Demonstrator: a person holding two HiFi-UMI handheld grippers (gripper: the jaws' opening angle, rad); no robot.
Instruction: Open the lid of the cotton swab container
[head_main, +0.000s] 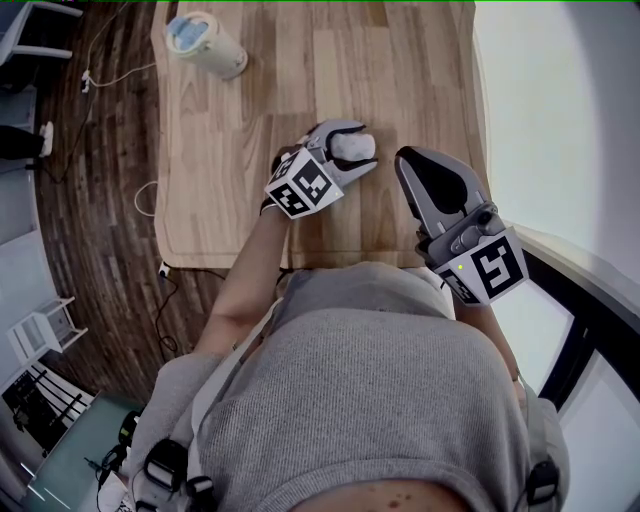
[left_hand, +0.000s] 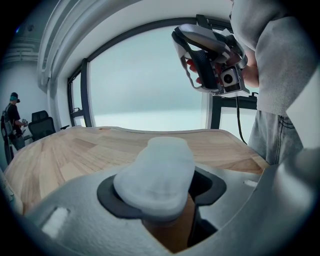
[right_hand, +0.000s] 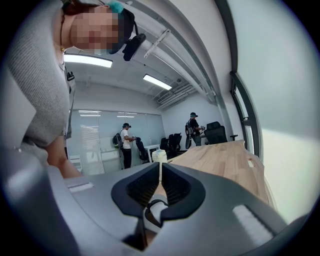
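Note:
My left gripper is shut on a frosted white oval lid-like piece and holds it over the wooden table. In the left gripper view the white piece lies across both dark pads, above the bare wood. To its right my right gripper hangs near the table's right edge, shut and empty. Its ribbed pads meet in the right gripper view. A cream cylindrical container with a pale blue top stands at the far left of the table, and the same container shows small beyond the right jaws.
The table's near edge runs just in front of the person's body. A dark plank floor with cables lies to the left. A bright window wall borders the table on the right. People stand far off by office chairs.

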